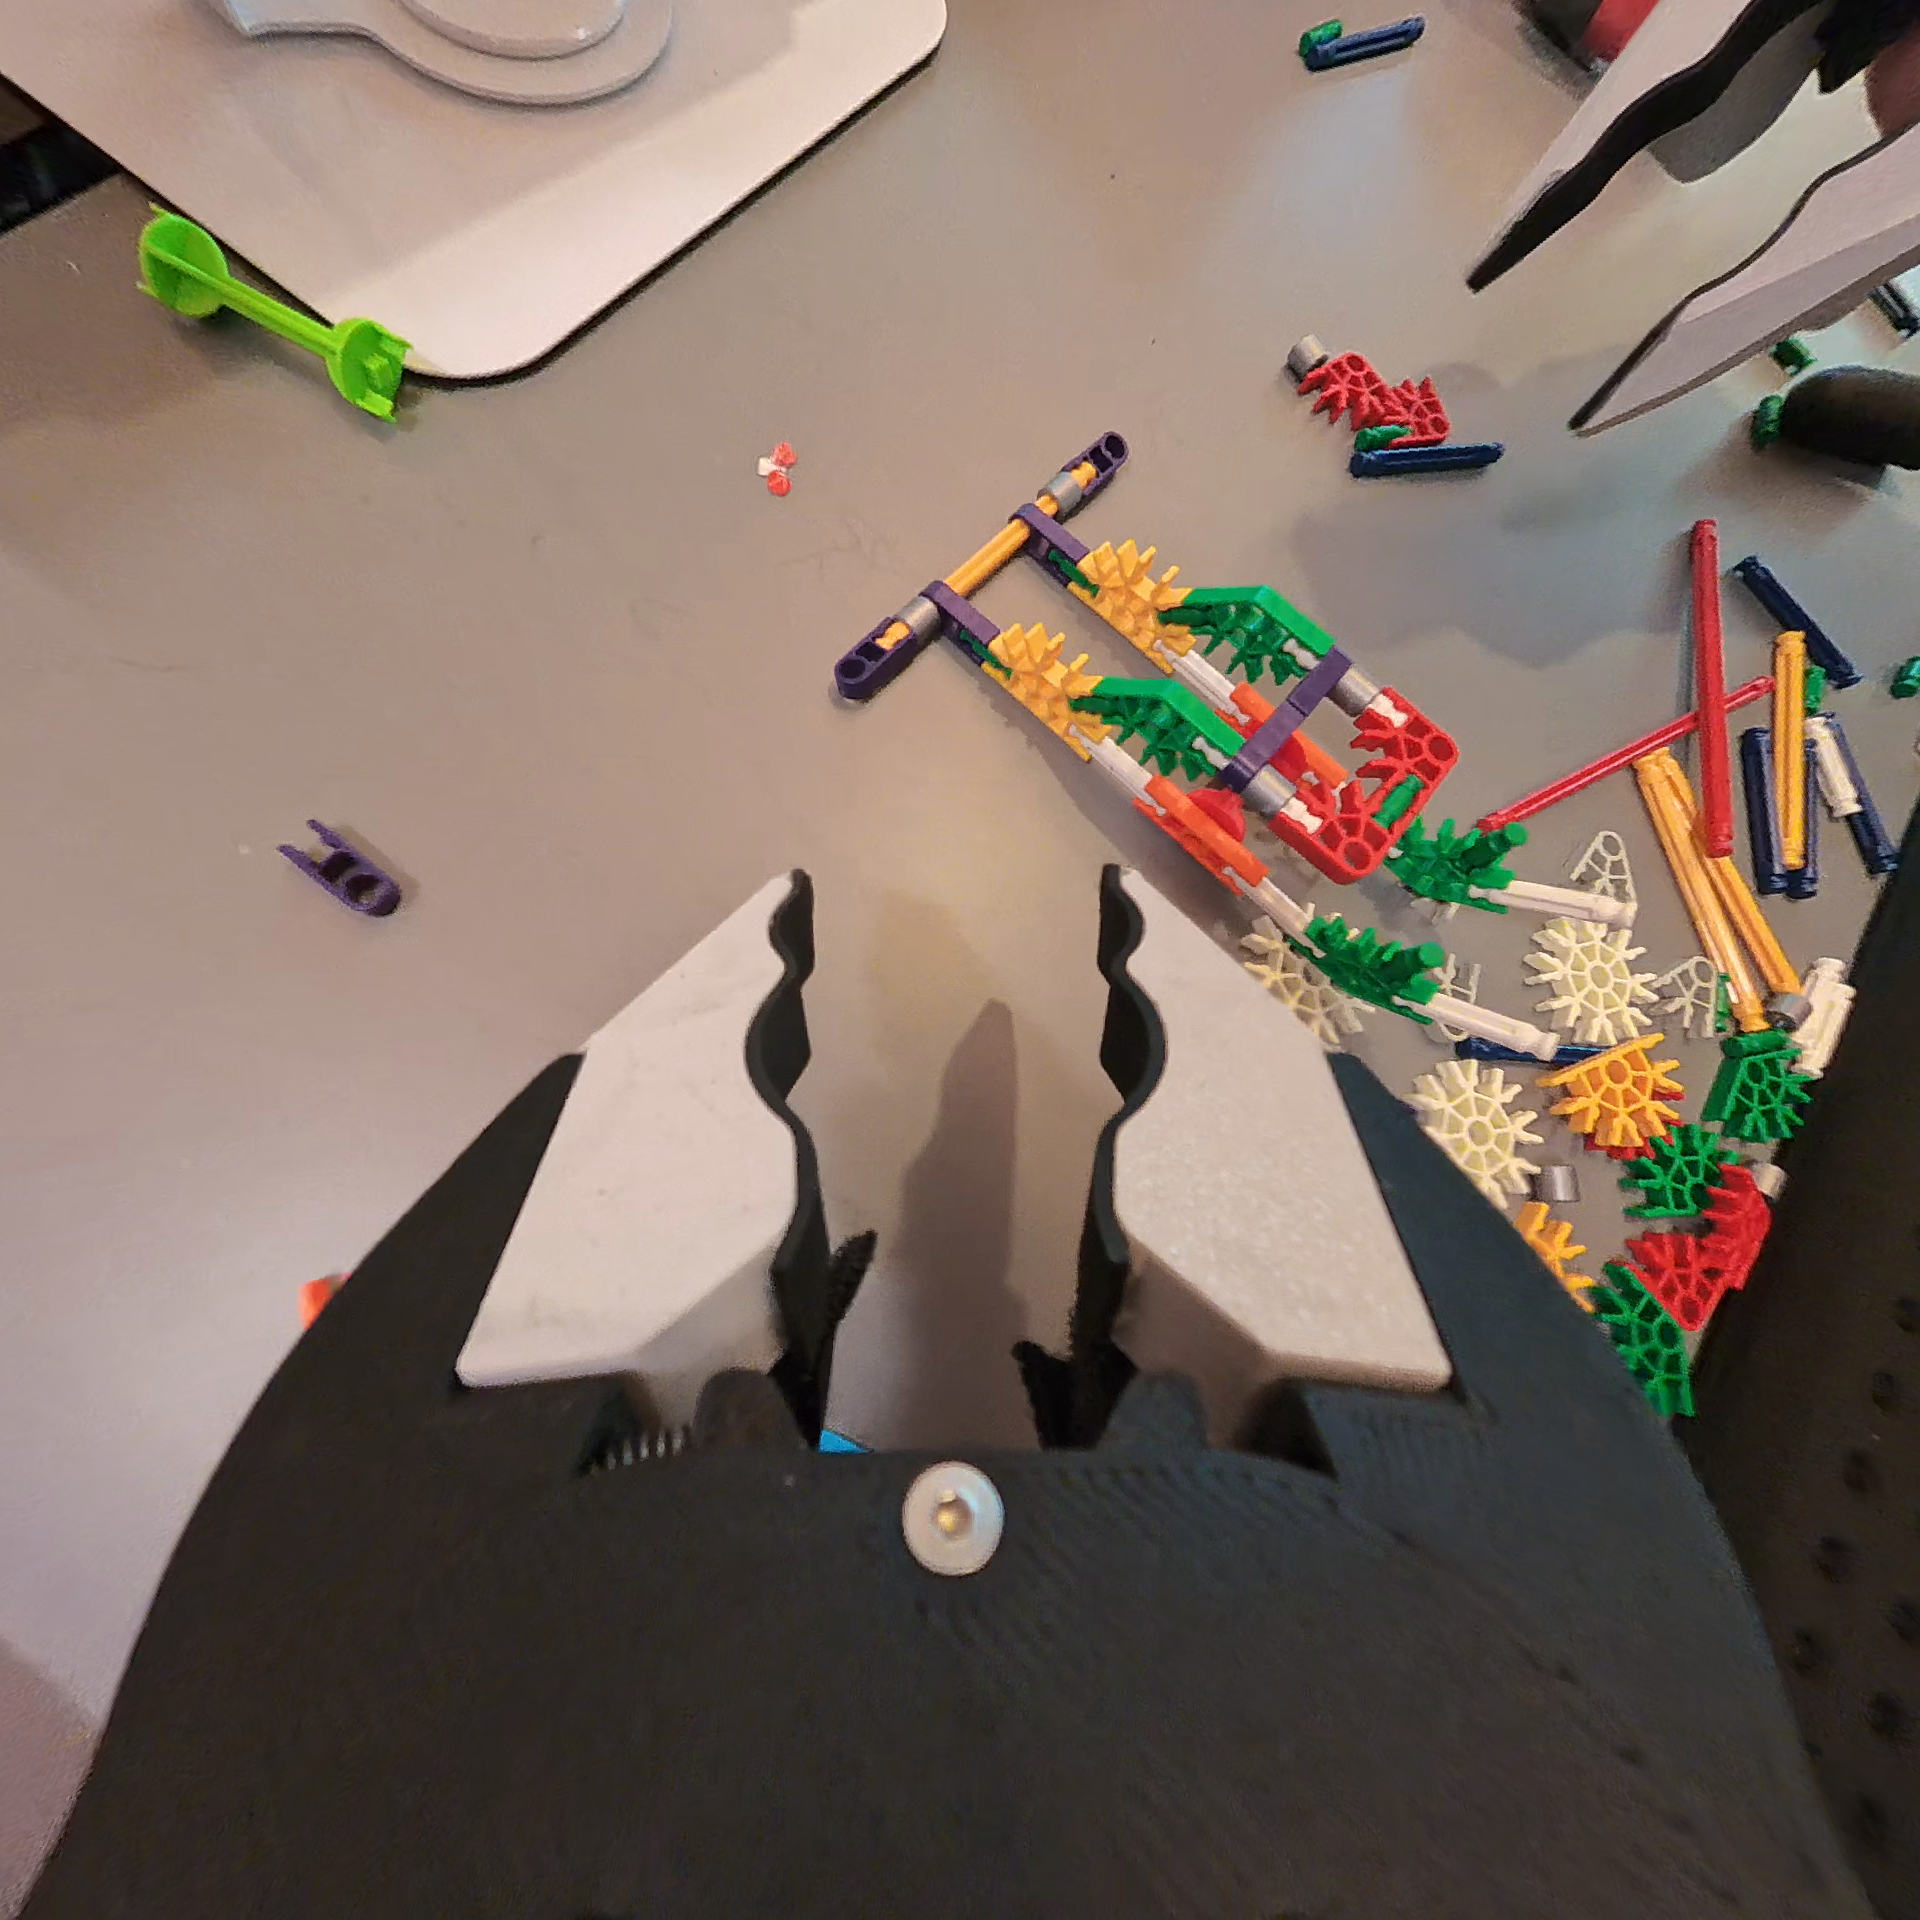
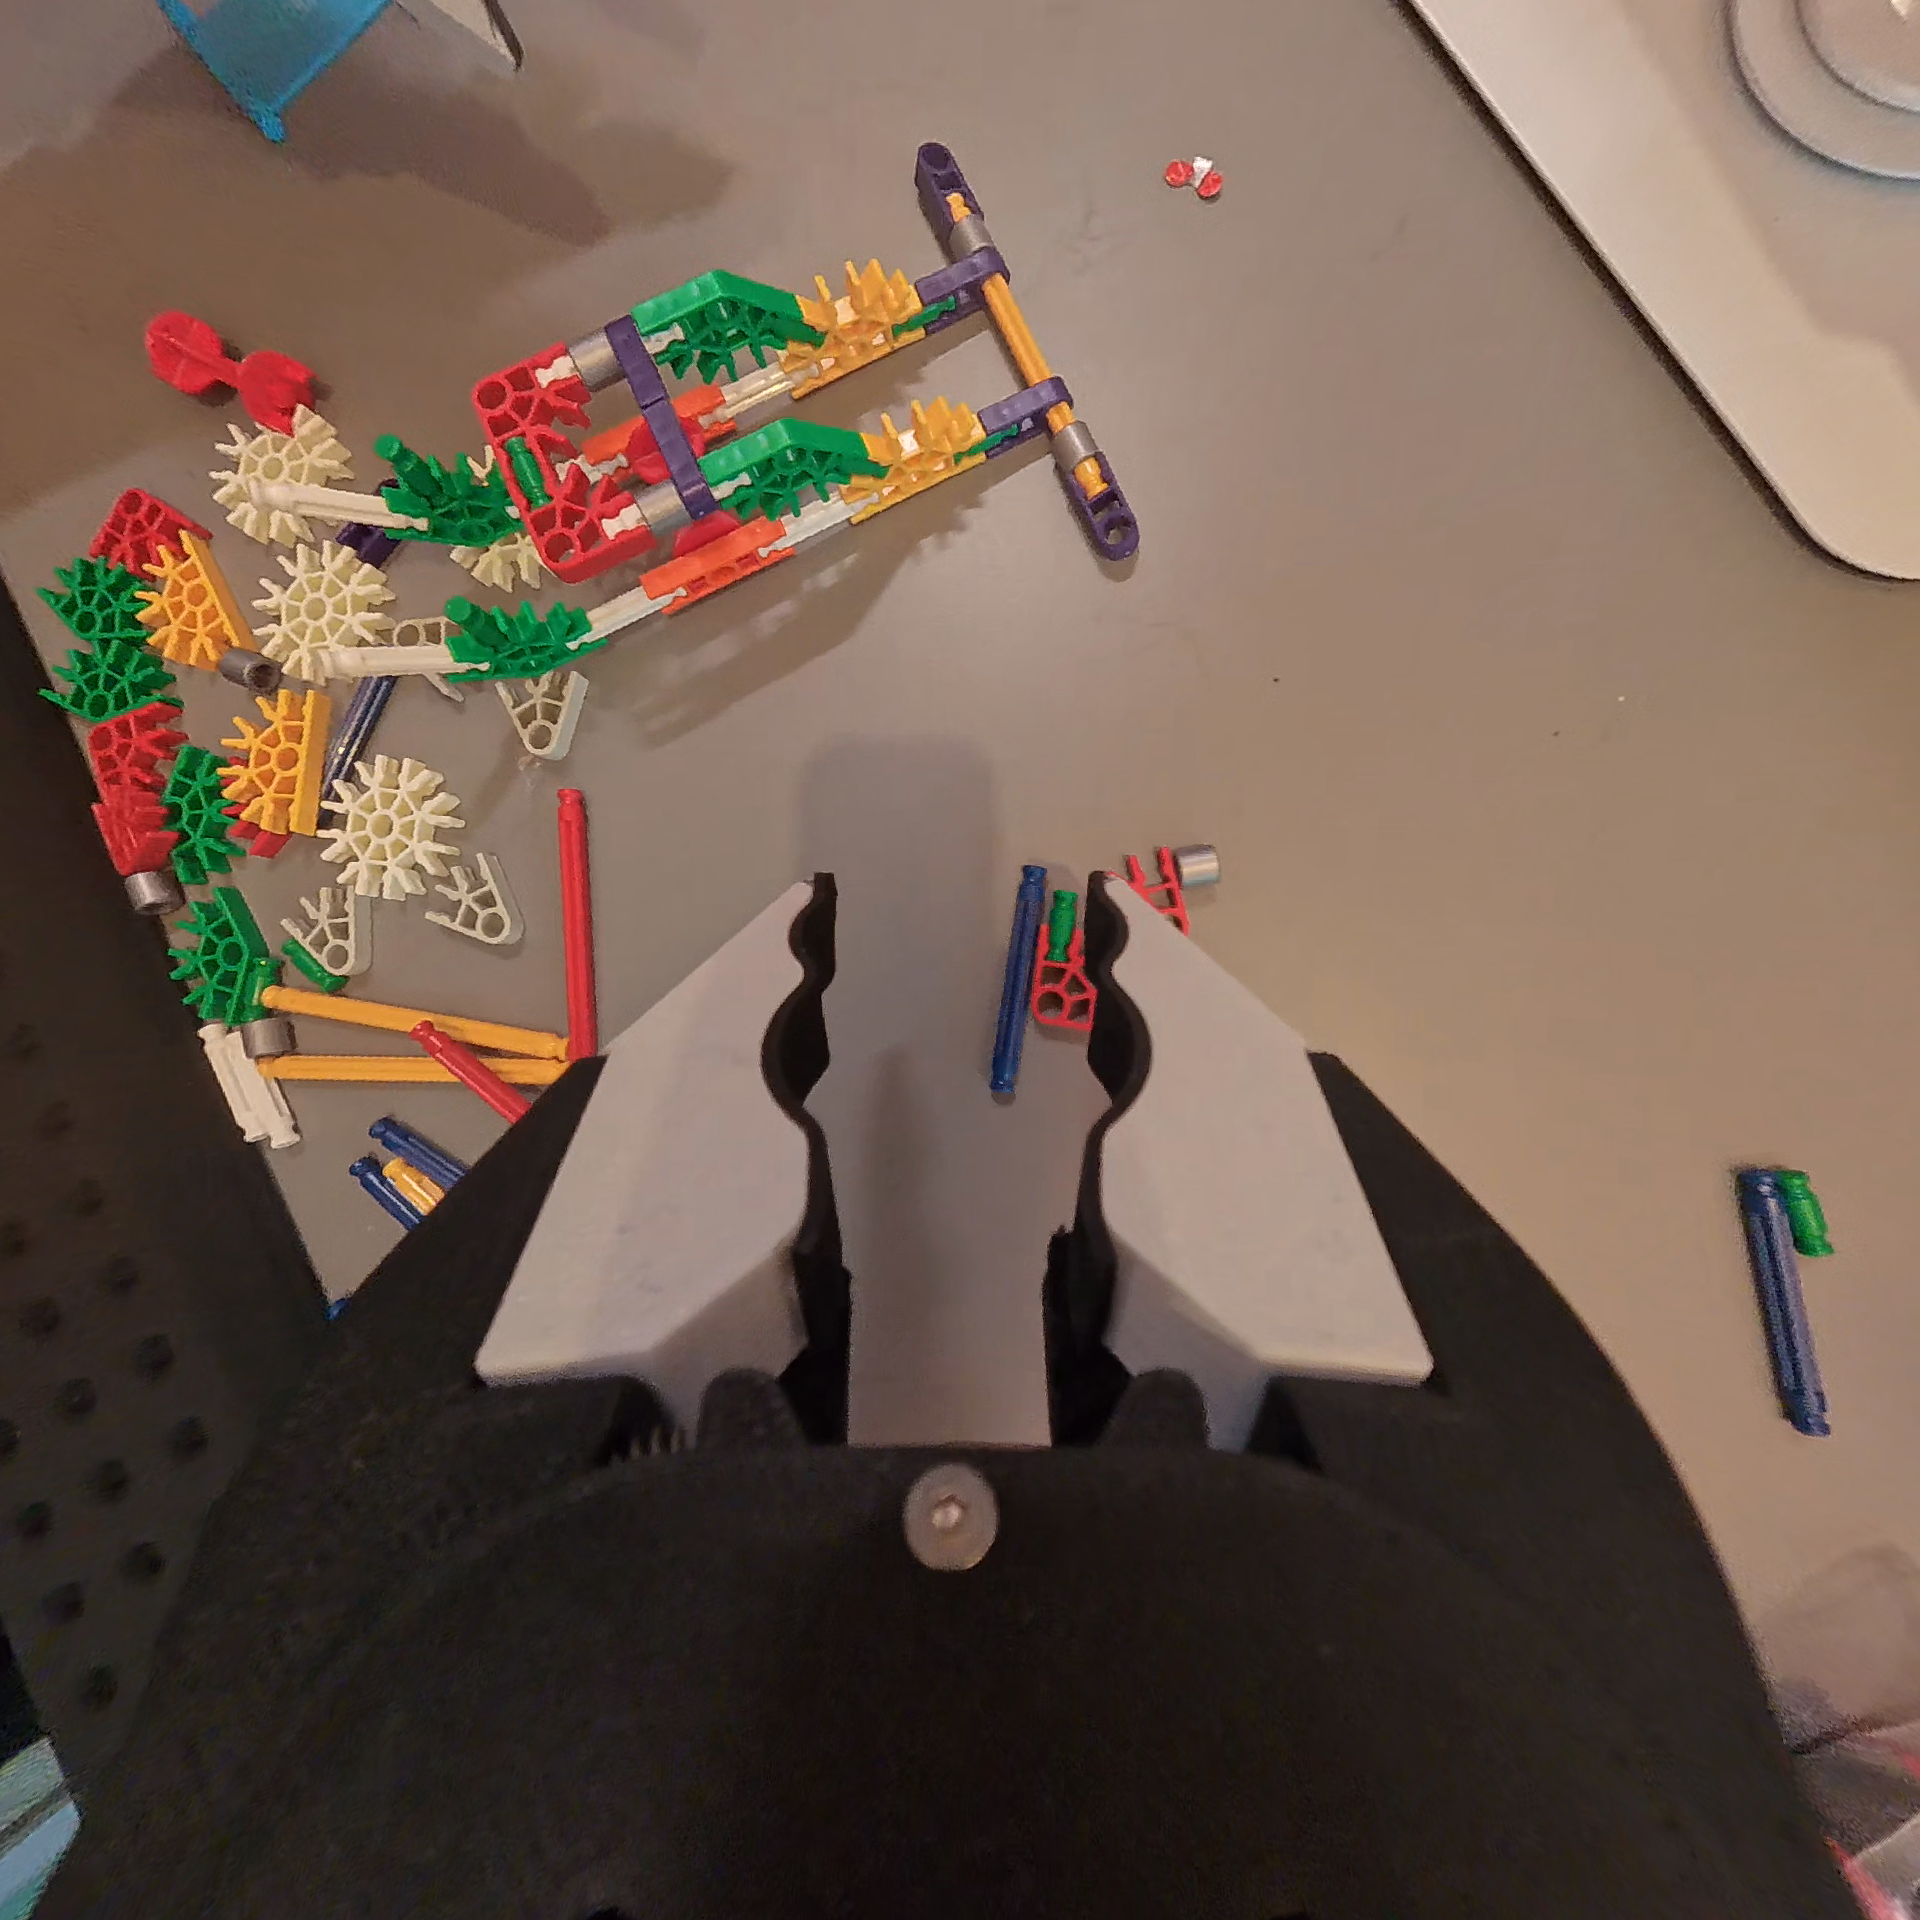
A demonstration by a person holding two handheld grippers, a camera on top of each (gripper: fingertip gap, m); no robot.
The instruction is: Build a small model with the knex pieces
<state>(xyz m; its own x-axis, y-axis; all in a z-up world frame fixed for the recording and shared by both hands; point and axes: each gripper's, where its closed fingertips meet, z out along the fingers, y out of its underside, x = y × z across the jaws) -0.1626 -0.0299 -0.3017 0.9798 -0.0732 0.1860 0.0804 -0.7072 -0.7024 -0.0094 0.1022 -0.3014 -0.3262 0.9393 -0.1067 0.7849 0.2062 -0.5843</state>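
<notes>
A colourful construction-toy assembly (image 1: 1153, 675) of rods and snowflake connectors lies flat on the grey table (image 1: 623, 675); it also shows in the right wrist view (image 2: 790, 405). My left gripper (image 1: 954, 894) is open and empty, hovering just short of the assembly's orange and red end. My right gripper (image 2: 958, 896) is open and empty above a blue rod (image 2: 1013, 977) and a small red connector with a green peg (image 2: 1062, 971), which lie by its right fingertip (image 2: 1117, 914). The right gripper also shows at the top right of the left wrist view (image 1: 1527, 343).
A pile of loose rods and connectors (image 1: 1662, 1039) lies right of the assembly, also seen in the right wrist view (image 2: 260, 779). A white board (image 1: 499, 208), a lime green piece (image 1: 270, 312), a purple clip (image 1: 343, 878), a blue rod with green peg (image 2: 1782, 1288) lie around. There is about 20 cm between the tips of the two grippers. From my right tips it is roughly 5 cm to the blue rod (image 2: 1013, 977); from my left, 20 cm. My left wrist view (image 1: 1427, 460) looks at it from another angle.
</notes>
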